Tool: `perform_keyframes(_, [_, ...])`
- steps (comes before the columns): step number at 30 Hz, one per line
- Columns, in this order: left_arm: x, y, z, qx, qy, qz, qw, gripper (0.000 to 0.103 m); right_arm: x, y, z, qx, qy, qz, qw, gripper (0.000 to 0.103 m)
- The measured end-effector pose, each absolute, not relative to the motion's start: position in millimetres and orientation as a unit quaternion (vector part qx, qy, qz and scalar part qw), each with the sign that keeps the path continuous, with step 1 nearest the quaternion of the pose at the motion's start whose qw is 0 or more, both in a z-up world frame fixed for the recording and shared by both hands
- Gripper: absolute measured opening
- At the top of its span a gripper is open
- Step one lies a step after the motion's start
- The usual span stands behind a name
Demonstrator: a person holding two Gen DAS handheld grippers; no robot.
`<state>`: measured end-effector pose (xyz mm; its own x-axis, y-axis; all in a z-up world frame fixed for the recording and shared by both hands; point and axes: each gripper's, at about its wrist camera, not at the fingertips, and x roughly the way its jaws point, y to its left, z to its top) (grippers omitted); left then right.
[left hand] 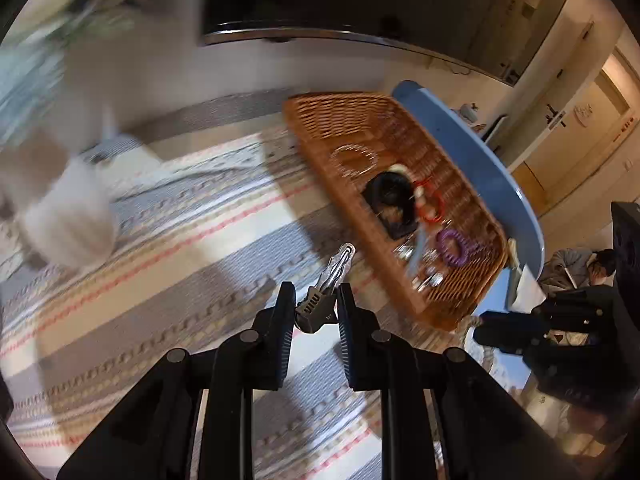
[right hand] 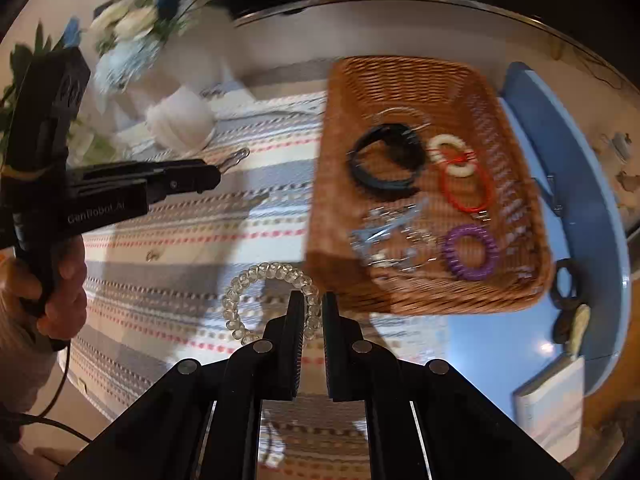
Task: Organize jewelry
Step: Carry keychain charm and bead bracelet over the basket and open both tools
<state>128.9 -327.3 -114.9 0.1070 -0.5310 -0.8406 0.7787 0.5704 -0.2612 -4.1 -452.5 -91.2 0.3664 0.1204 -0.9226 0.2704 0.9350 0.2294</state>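
My left gripper [left hand: 316, 300] is shut on a silver hair clip [left hand: 326, 288] and holds it above the striped cloth [left hand: 160, 240]. It also shows in the right wrist view [right hand: 218, 170], with the clip [right hand: 236, 158] sticking out. My right gripper [right hand: 311, 312] is shut on a clear spiral hair tie [right hand: 264, 300] just left of the wicker basket [right hand: 340, 160]. The basket [left hand: 320, 120] holds a black band [right hand: 384, 164], a red ring [right hand: 466, 190], a purple spiral tie [right hand: 472, 252], a cream ring [right hand: 452, 154] and silver pieces [right hand: 392, 236].
A white round object [right hand: 180, 120] and a vase of blue and white flowers [right hand: 128, 40] stand at the far left. The basket rests partly on a blue tray [right hand: 580, 200], which also carries a black clip [right hand: 564, 292]. A white box [right hand: 552, 404] sits at the right.
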Motion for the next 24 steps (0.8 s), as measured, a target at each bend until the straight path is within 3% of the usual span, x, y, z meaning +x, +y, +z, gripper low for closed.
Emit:
perform_keyframes(13, [127,-415,-118,0.113,0.498,-0.453,0.731,0.020,-8,-581,-96,0.196,0.557,-0.115,0.799,0.009])
perform_keyframes(24, [134,-446,-115,0.104,0.491,-0.455,0.736,0.020,-5,-607,-100,0.204,0.549,-0.114,0.803,0.009])
